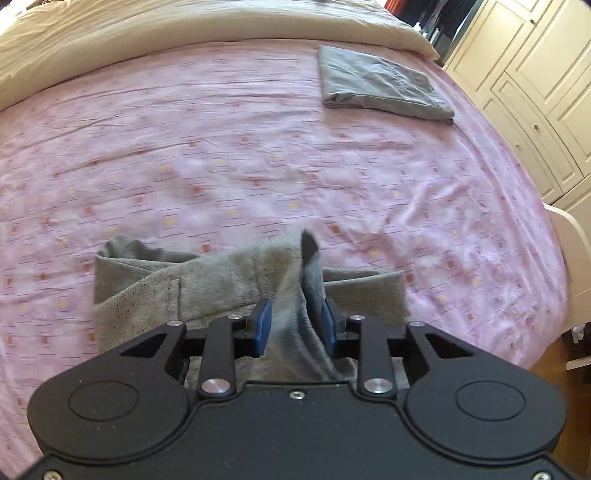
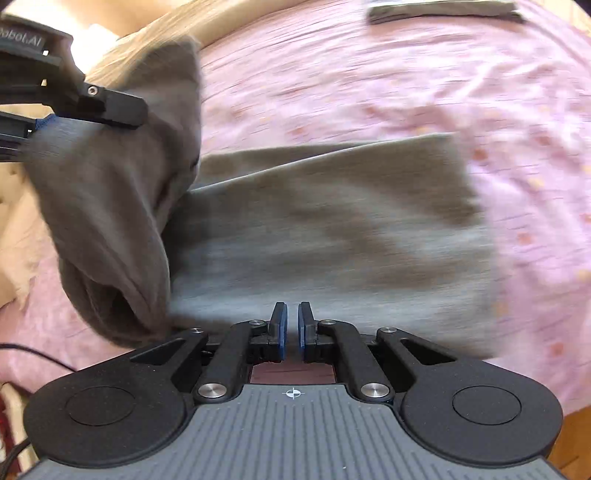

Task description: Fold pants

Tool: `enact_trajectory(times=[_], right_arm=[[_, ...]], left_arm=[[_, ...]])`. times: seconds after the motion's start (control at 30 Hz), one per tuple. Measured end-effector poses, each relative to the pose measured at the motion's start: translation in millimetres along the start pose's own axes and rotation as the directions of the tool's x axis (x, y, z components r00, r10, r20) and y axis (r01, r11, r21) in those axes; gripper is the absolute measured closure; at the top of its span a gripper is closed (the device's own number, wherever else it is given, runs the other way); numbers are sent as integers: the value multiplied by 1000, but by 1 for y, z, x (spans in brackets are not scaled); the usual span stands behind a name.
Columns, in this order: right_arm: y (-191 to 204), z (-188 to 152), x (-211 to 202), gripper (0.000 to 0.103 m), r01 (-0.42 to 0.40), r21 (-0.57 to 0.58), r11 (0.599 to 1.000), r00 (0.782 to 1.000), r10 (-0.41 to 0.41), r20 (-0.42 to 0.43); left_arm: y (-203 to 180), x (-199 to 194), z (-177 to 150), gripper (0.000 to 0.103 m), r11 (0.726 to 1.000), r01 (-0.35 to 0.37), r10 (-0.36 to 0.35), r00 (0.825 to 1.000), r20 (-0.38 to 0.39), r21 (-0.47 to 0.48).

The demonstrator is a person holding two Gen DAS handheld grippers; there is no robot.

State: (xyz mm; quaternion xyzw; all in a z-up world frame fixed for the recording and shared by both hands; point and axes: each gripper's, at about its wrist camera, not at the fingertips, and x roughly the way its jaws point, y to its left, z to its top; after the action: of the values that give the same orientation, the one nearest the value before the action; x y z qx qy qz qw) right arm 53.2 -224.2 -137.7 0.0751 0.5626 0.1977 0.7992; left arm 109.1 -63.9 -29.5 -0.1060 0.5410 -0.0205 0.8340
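A bed fills both views, covered by a pink sheet point(image 1: 221, 155) with tiny orange and yellow squares and lots of small wrinkles.

The left gripper point(image 1: 295, 326) has blue pads set partly apart. A thick bunch of the grey pants point(image 1: 229, 280) stands up between them, and the cloth is lifted off the bed, so this gripper has hold of it. The pants look soft and fuzzy, like fleece. Just past the jaws the cloth is crumpled, with a rounded fold to the left. In the right wrist view, a long piece of the pants point(image 2: 110, 206) hangs down from the left gripper point(image 2: 44, 122) like a limp tube.

The right gripper point(image 2: 291, 328) has its blue pads almost touching, with only a thin gap. I see no cloth between them. Just past these jaws, the rest of the pants lies flat on the bed in a wide, smooth shape. It looks blurry.

Far past the left jaws, to the right, lies a neat folded grey cloth point(image 1: 380, 86), a flat square. Behind it runs a cream blanket point(image 1: 184, 33). Cream cupboard doors point(image 1: 535, 92) stand off to the right.
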Motion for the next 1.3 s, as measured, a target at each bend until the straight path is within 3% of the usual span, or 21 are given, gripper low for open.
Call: enact_trajectory(times=[0.13, 0.27, 0.43, 0.63, 0.77, 0.93, 1.0, 1.17, 1.23, 1.27, 1.3], right_arm=[[-26, 2, -7, 94, 71, -47, 996, 997, -69, 32], [-40, 12, -15, 92, 81, -87, 993, 996, -77, 42], [-42, 35, -16, 57, -22, -37, 999, 997, 24, 72], [-33, 65, 13, 45, -77, -56, 995, 997, 78, 13], [-28, 72, 40, 37, -76, -41, 996, 996, 74, -55], [-25, 74, 47, 32, -76, -24, 997, 995, 75, -62], [-23, 76, 47, 35, -103, -5, 995, 991, 102, -87], [-9, 77, 46, 63, -93, 6, 996, 987, 93, -130], [-2, 77, 42, 85, -78, 2, 997, 991, 78, -110], [3, 77, 39, 92, -68, -11, 998, 993, 66, -99], [7, 77, 33, 93, -69, -23, 997, 994, 67, -84]], left_arm=[[-11, -5, -5, 58, 999, -48, 48, 999, 25, 6], [14, -5, -17, 56, 983, -180, 181, 984, 9, -32], [68, -1, -47, 55, 935, -336, 326, 941, -93, -117], [116, -9, -88, 55, 889, -400, 362, 912, -194, -224], [129, -14, -106, 55, 870, -418, 368, 904, -220, -263], [139, -17, -120, 55, 854, -422, 363, 902, -232, -305], [141, -16, -124, 55, 851, -423, 362, 902, -236, -311], [146, -10, -127, 55, 850, -436, 372, 894, -250, -295], [150, -8, -127, 55, 849, -439, 376, 893, -248, -294], [152, -7, -127, 55, 847, -441, 377, 892, -247, -297], [153, -6, -126, 55, 846, -442, 379, 892, -247, -299]])
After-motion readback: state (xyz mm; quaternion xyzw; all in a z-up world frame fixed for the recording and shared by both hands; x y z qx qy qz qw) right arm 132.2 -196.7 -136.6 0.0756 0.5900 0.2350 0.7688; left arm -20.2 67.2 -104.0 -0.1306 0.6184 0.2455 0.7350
